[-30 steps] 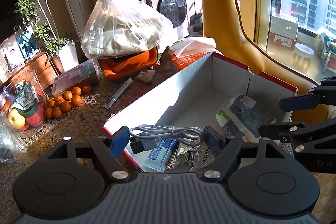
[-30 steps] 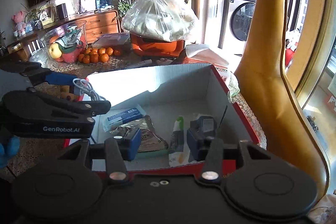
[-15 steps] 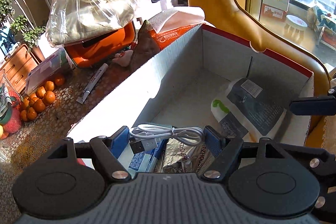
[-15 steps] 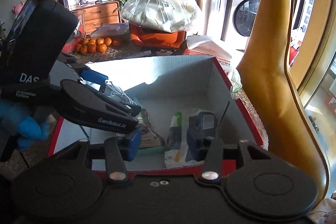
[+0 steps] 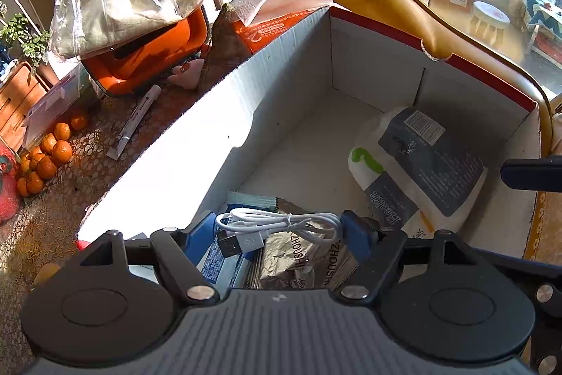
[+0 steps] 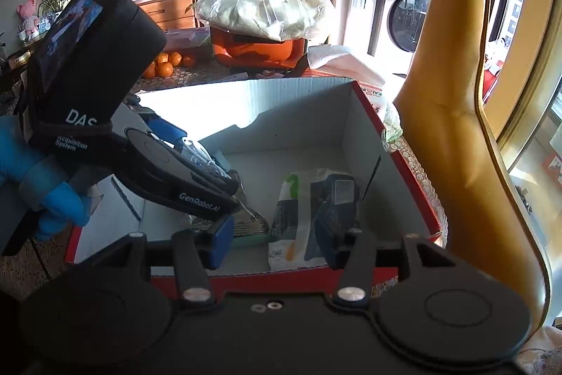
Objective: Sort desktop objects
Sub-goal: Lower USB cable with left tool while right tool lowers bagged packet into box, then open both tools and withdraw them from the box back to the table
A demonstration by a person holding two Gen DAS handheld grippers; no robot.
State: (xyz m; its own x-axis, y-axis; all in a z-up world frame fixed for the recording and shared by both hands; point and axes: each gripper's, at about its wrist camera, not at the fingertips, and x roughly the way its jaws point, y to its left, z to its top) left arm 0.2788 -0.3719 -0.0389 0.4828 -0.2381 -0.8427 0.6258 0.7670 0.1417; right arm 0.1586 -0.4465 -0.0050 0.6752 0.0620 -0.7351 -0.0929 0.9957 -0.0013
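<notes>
- A coiled white USB cable (image 5: 277,225) is clamped between the blue pads of the left gripper (image 5: 281,232), held over the near end of the red-rimmed cardboard box (image 5: 351,58).
- Foil packets (image 5: 302,255) and a white pouch (image 5: 414,171) are seen lying on the box floor.
- The jaws of the right gripper (image 6: 277,238) are opening above the box's near rim; nothing is grasped between them.
- Small oranges (image 5: 45,157) and a pen (image 5: 135,122) are left on the tabletop (image 5: 52,217).
</notes>
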